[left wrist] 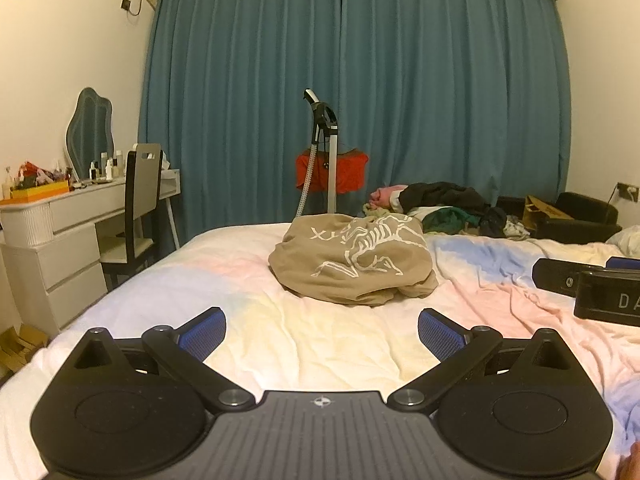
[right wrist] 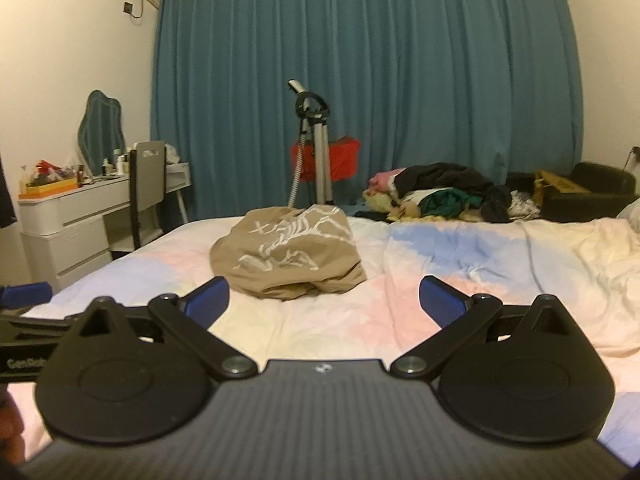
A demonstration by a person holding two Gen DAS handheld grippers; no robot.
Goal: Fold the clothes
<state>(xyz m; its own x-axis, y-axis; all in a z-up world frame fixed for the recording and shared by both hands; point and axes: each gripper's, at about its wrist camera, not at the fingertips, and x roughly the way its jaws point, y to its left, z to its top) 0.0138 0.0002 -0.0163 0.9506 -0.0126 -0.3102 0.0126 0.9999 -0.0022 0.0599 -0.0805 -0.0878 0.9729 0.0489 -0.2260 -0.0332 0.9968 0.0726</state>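
A crumpled tan garment with a white skeleton print lies bunched on the bed, ahead of both grippers; it also shows in the right wrist view. My left gripper is open and empty, low over the sheet, short of the garment. My right gripper is open and empty, just short of the garment and to its right. The right gripper's body shows at the right edge of the left wrist view.
A pile of mixed clothes lies at the far side of the bed. A garment steamer stand stands behind the bed before blue curtains. A white dresser with a chair is at left. A dark sofa is at right.
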